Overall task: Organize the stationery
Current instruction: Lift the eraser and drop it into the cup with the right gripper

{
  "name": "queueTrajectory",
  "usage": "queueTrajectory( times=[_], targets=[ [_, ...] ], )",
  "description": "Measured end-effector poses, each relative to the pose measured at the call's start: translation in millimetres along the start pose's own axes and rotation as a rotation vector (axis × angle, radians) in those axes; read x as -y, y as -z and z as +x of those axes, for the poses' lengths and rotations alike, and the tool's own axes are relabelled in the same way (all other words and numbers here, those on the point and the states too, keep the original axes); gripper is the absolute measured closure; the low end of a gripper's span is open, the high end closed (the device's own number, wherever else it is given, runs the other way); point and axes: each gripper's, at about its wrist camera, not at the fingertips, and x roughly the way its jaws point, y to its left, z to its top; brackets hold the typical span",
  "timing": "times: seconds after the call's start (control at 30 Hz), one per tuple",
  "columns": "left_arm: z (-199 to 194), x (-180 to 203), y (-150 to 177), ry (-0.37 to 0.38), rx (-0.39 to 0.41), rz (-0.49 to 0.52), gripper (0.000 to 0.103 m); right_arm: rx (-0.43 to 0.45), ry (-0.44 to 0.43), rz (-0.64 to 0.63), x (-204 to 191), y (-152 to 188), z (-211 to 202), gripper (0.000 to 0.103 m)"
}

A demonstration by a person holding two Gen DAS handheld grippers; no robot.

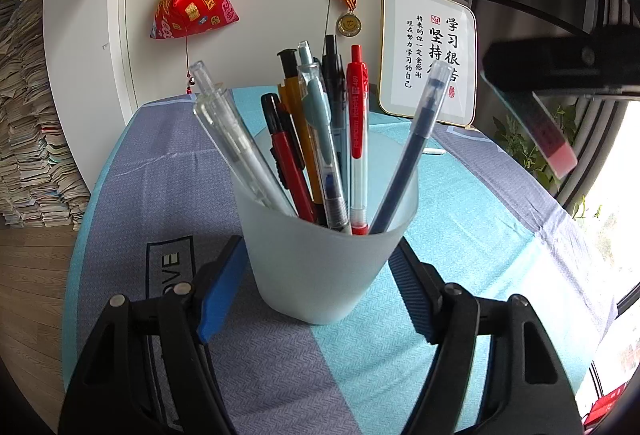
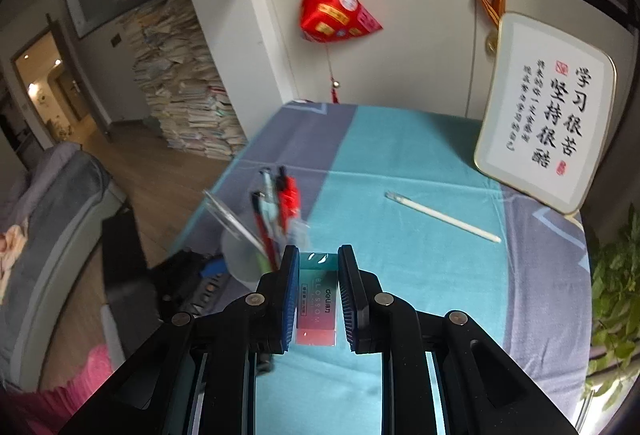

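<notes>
A frosted cup (image 1: 324,275) stands on the blue and grey tablecloth (image 1: 460,235) and holds several pens (image 1: 320,139). My left gripper (image 1: 318,247) is shut on the cup, one blue pad on each side of its wall. In the right wrist view the cup (image 2: 240,259) sits at the lower left of the cloth. My right gripper (image 2: 318,253) is shut on a teal-to-pink eraser (image 2: 316,299), held above the cloth. From the left wrist view that eraser (image 1: 540,127) hangs in the air at the upper right. A white pen (image 2: 444,217) lies loose on the cloth.
A framed calligraphy plaque (image 2: 548,123) leans against the white wall at the back right. A red ornament (image 1: 192,3) and a medal (image 1: 349,23) hang above. A tall stack of books (image 2: 180,83) stands on the floor at left; a plant (image 2: 616,283) is at right.
</notes>
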Motion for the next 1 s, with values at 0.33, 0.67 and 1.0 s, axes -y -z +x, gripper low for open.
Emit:
queueTrajectory(
  times=[0.33, 0.67, 1.0],
  targets=[
    [0, 1, 0, 0.001, -0.001, -0.001, 0.031, 0.026, -0.036, -0.033, -31, -22, 36, 0.082],
    [0, 3, 1, 0.003, -0.002, -0.003, 0.032, 0.024, -0.066, -0.01, -25, -22, 46, 0.082],
    [0, 4, 0, 0.002, -0.003, -0.007, 0.032, 0.059, -0.047, 0.017, -11, -21, 28, 0.083]
  ],
)
